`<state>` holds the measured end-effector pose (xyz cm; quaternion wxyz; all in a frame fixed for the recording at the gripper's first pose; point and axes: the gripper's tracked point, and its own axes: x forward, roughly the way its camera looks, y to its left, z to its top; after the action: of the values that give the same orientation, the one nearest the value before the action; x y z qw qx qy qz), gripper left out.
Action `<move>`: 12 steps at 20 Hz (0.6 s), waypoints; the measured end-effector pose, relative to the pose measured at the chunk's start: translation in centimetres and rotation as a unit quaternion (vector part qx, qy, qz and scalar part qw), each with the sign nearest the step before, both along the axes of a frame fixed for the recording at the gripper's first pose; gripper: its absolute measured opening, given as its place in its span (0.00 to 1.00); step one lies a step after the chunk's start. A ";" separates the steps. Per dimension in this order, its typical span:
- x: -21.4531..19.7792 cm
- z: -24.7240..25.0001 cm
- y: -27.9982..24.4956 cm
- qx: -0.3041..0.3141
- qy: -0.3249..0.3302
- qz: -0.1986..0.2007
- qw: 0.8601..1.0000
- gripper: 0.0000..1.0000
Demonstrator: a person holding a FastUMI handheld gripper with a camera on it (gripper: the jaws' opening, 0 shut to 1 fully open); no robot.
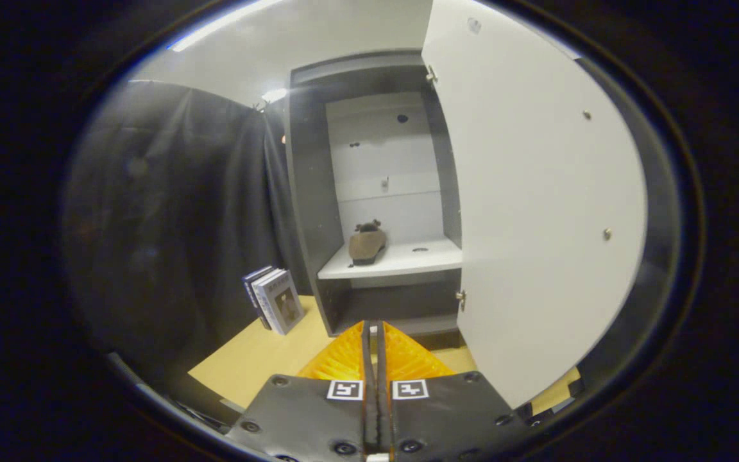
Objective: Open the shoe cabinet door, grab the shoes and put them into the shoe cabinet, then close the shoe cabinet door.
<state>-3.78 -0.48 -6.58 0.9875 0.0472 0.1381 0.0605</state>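
Gripper view: shoe (367, 244) shelved at frame centre, door (536, 212) open at right, gripper (374, 346) clenched empty; closing the door apparently comes next

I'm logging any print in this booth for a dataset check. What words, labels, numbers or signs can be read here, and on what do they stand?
No text reads clearly.
Books beside the shoe cabinet: cover and spine print too small and blurred to read.
Gripper, fingers closed together with nothing between them: two square black-and-white marker tags, patterns rather than words.
Open cabinet door, shelf and shoe: no print visible.
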 end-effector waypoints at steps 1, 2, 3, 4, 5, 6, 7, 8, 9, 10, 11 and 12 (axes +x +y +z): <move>0.1 -0.6 0.5 0.004 0.013 0.002 1.000 0.03; 0.0 -1.2 1.0 0.007 0.024 0.003 1.000 0.03; 0.2 -1.6 1.3 0.008 0.032 0.002 0.999 0.03; 0.4 -2.3 1.4 0.006 0.041 -0.002 0.999 0.03; 0.6 -2.9 1.5 0.003 0.052 -0.006 0.999 0.03; 0.6 -3.4 1.5 -0.002 0.065 -0.010 0.998 0.03; 0.7 -4.2 1.8 -0.005 0.075 -0.012 0.997 0.05; 0.6 -4.9 1.9 -0.009 0.088 -0.015 0.996 0.08; 0.6 -5.5 1.9 -0.012 0.102 -0.016 0.995 0.08; 0.5 -6.2 2.1 -0.013 0.115 -0.018 0.993 0.06; 0.3 -7.0 2.2 -0.014 0.130 -0.020 0.991 0.06; 0.0 -7.7 2.3 -0.016 0.148 -0.025 0.989 0.09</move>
<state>-3.76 1.79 -14.31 0.9581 0.0435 0.2820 0.0264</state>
